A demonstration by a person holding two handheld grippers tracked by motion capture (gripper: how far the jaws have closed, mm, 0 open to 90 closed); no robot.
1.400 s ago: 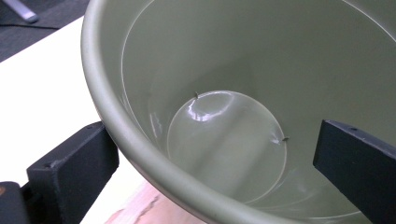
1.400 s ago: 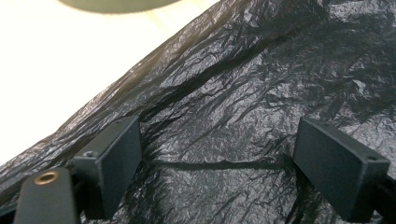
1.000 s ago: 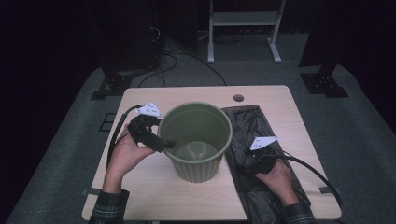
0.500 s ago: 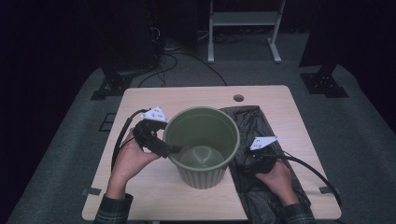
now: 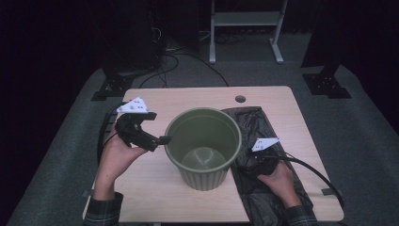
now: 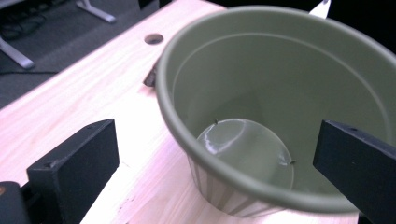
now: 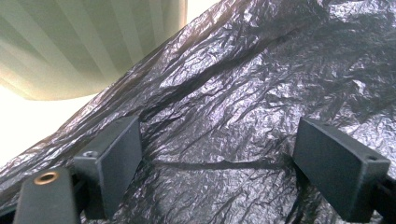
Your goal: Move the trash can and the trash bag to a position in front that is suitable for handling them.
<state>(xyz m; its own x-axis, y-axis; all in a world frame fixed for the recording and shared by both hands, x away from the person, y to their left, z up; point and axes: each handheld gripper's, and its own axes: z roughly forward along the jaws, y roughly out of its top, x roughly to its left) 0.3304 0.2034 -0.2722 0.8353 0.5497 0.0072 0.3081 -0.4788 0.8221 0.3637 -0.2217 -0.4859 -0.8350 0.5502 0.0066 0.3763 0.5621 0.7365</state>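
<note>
High view: green bin point(image 5: 203, 146) at frame centre, black bag point(image 5: 263, 136) flat to its right. Left gripper view: left gripper point(image 6: 215, 172) open, jaws straddling the bin's rim. Right gripper view: right gripper point(image 7: 217, 172) open over the bag.

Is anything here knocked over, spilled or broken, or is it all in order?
Nothing stands out. The green bin stands upright and empty on the table. The black plastic bag lies crumpled but flat beside it, with no tear that I can see. Both tools are open: left tool, right tool.
</note>
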